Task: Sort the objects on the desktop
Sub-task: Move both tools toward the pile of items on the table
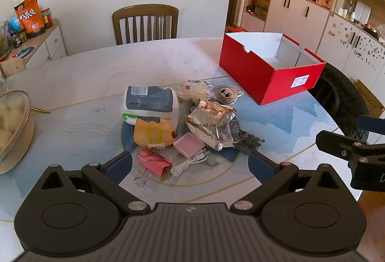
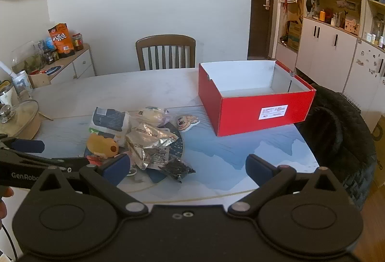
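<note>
Clutter sits left of the open red cardboard box (image 1: 264, 74) on my worktop (image 1: 84, 74): soft orange plush toy (image 1: 154, 133), stiff pink binder clip (image 1: 154, 162), crinkly, light silver foil packet (image 1: 209, 121). Both hand-held grippers, left (image 1: 190, 165) and right (image 2: 187, 169), are spread and empty. I'd pinch the packet's edge.

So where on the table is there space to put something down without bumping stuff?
There is bare table between the wooden chair and the pile, and a blue patch between the pile and the red box. The box looks empty inside. It is crowded in the middle, where the packets, pink clip and white cable lie together.
</note>
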`<state>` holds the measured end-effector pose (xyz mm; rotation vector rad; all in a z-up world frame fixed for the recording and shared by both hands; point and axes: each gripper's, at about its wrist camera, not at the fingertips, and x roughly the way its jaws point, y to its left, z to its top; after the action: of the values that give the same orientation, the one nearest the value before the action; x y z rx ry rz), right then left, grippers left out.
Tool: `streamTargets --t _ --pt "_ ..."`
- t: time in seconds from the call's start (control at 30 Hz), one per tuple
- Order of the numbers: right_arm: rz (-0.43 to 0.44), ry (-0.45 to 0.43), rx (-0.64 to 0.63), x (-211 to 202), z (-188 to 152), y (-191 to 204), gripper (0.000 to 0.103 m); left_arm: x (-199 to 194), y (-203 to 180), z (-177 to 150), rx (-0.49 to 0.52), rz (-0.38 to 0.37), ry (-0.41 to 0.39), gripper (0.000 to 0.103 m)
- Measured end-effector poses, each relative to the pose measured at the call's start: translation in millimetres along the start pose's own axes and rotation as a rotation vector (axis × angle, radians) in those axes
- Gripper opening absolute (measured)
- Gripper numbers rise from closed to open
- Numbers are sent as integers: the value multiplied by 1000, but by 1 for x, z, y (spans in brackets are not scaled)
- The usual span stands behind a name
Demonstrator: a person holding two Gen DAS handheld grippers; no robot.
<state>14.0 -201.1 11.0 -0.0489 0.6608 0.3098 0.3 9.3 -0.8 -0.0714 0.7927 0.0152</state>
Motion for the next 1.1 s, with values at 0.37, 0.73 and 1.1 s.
streamTargets --t 0.37,0.73,1.1 --pt "17 5 1 4 1 4 102 1 3 2 -8 -18 -5 103" --pt "41 15 -6 10 2 10 102 4 6 5 4 -36 -12 103" --pt "53 27 -23 23 3 13 102 21 28 6 7 -20 -26 103"
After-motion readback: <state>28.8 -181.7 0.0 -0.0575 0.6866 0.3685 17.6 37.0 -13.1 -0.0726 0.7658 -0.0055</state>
